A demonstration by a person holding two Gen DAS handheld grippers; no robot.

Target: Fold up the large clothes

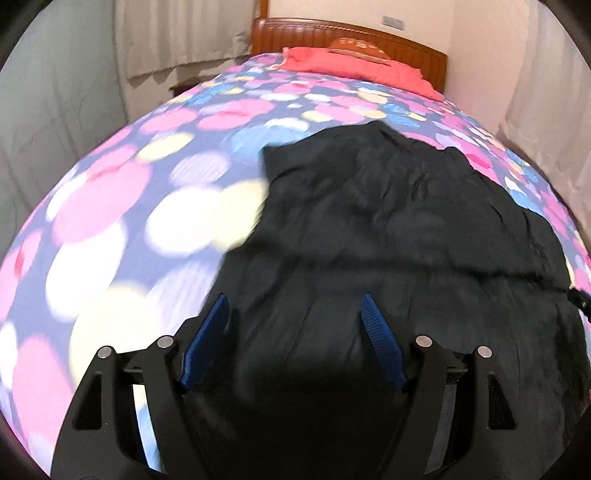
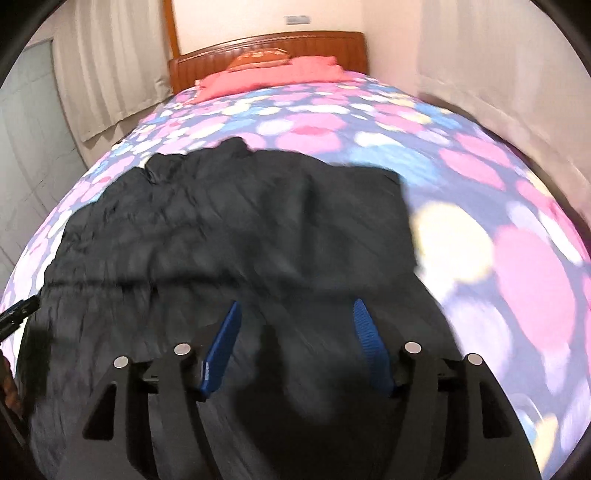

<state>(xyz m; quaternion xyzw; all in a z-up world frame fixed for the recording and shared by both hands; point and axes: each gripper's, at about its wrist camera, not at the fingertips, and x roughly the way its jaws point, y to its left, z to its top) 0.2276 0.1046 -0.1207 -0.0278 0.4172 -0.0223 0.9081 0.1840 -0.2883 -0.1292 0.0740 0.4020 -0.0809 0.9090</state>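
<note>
A large black garment [image 1: 388, 229] lies spread and wrinkled on the bed, with a fold line across its near part. It also shows in the right wrist view [image 2: 240, 221]. My left gripper [image 1: 295, 302] is open and empty, its blue pads apart above the garment's near left part. My right gripper [image 2: 295, 306] is open and empty above the garment's near right part. The tip of the left gripper [image 2: 18, 314] shows at the left edge of the right wrist view. Both views are motion-blurred.
The bed [image 1: 147, 206] has a cover with pink, blue and cream dots. Red pillows [image 1: 351, 66] lie by the wooden headboard [image 1: 332, 31]. Curtains [image 1: 177, 37] and walls stand close on both sides.
</note>
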